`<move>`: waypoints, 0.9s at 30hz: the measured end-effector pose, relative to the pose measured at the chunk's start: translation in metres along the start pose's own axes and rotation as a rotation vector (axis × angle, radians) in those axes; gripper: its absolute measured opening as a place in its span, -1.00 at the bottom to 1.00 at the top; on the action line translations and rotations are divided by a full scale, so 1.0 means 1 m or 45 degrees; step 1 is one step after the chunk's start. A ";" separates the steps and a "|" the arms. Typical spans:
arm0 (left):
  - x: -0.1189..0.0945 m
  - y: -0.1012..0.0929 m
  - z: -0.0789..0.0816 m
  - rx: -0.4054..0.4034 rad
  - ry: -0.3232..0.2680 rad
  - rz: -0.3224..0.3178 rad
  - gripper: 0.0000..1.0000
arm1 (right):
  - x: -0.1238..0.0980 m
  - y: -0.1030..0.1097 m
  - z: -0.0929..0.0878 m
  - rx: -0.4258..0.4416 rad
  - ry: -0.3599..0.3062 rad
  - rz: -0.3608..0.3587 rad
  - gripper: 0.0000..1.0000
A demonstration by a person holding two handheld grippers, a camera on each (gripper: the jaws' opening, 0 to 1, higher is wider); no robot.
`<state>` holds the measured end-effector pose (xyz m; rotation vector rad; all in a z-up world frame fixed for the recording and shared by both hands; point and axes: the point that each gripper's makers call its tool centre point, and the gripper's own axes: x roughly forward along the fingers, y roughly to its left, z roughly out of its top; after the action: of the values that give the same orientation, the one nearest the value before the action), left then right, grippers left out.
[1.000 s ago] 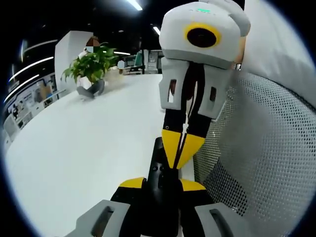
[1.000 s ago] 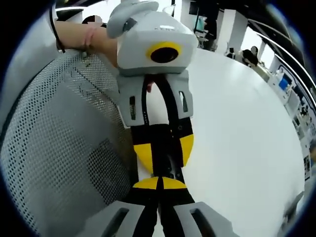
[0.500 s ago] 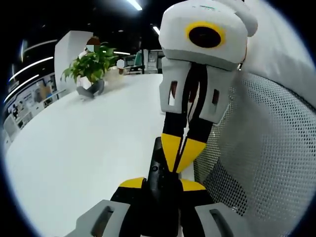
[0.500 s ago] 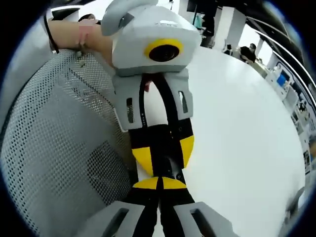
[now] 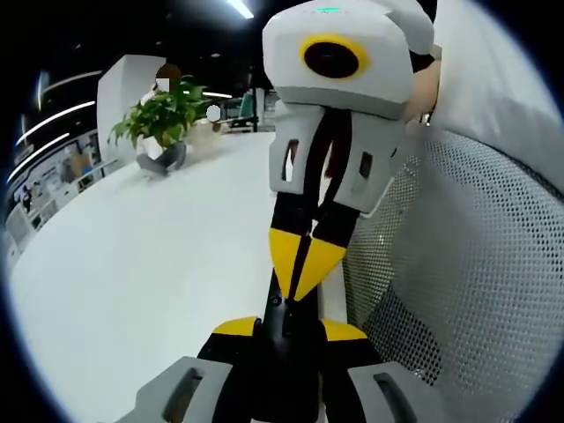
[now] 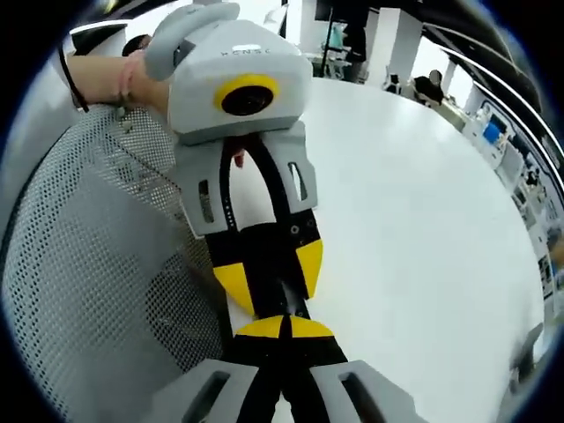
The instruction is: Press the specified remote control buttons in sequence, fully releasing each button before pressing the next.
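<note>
While the left hand-held gripper (image 5: 280,330) clamps the black remote control (image 5: 284,348) between its yellow-padded jaws, the right hand-held gripper (image 5: 298,280), jaws pinched together on nothing, bears its tips down on the remote's face just ahead of the left one's grip. A press seems under way; which button, and how many remain, cannot be told. Beyond lies the white desk (image 5: 150,264); a mesh chair back (image 6: 79,256) stands beside both.
</note>
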<state>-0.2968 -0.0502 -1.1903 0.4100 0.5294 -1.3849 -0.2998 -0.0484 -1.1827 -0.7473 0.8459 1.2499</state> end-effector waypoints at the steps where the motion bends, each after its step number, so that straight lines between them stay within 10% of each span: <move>1: 0.000 0.000 0.000 0.001 0.001 0.000 -0.50 | 0.000 -0.001 0.000 0.002 0.005 0.004 -1.00; 9: 0.001 0.001 0.000 0.002 0.003 -0.003 -0.51 | 0.002 0.001 0.000 -0.201 0.084 -0.045 -1.00; 15: 0.001 0.001 0.000 0.001 0.003 0.000 -0.51 | -0.002 -0.001 0.002 0.099 -0.029 0.084 -1.00; 27: 0.002 0.001 0.000 0.002 0.006 0.002 -0.50 | 0.004 -0.014 0.002 0.053 0.054 0.160 -1.00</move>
<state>-0.2959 -0.0519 -1.1911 0.4152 0.5318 -1.3830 -0.2857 -0.0468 -1.1845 -0.6977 0.9630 1.3274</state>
